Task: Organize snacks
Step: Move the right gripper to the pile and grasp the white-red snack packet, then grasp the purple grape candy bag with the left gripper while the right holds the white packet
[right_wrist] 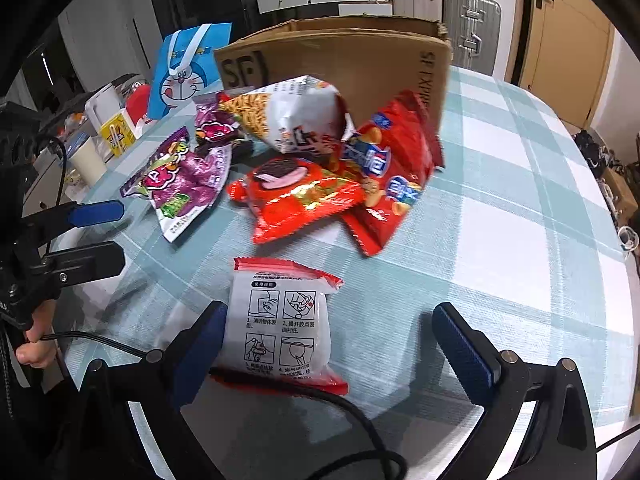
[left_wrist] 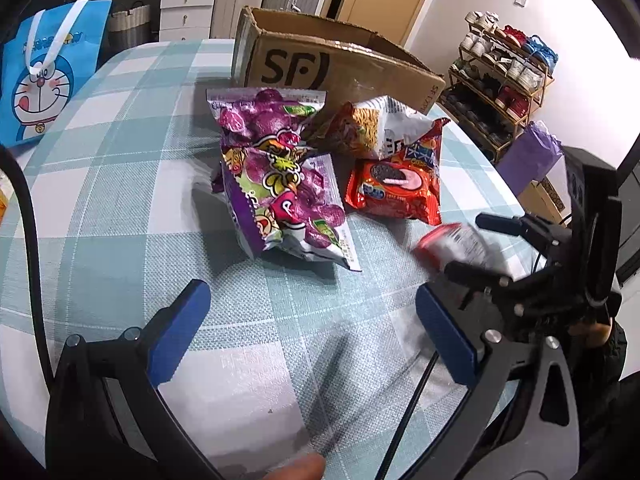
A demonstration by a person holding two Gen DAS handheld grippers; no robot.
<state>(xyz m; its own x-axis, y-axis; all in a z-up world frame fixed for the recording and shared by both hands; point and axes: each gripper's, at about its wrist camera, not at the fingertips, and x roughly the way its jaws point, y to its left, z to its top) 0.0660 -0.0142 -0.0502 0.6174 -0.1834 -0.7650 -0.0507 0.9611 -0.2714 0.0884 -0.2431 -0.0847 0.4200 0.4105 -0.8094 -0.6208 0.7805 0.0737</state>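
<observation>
1. Left wrist view: left tongs (left_wrist: 312, 336) are spread wide and empty, hovering low over the bare checked cloth of the bench (left_wrist: 120, 184) on the near side of the snack pile.
2. Same view: two purple candy bags (left_wrist: 280, 176) lie stacked at centre, with a noodle snack bag (left_wrist: 372, 128) and a red cookie pack (left_wrist: 394, 188) to their right. All sit just in front of the open cardboard box (left_wrist: 340, 60), which I judge to be the drop target.
3. Same view, right edge: right tongs (left_wrist: 480, 248) with a blurred white-and-red packet (left_wrist: 452, 246) between the fingers.
4. Right wrist view: right tongs (right_wrist: 326, 344) are wide. The packet (right_wrist: 282, 324) lies between the fingers and touches the left pad (right_wrist: 200, 344), well clear of the right pad, so it is straddled, not gripped.
5. Same view: the packet sits alone on the near side of the pile, so it makes the easy first pick. A red chip bag (right_wrist: 394, 172) leans against the box.
6. Same view, left: left tongs (right_wrist: 100, 236), apparently waiting. A blue cartoon bag (right_wrist: 188, 68) stands far left.
7. Next, my guess: close on the packet and carry it to the box.
</observation>
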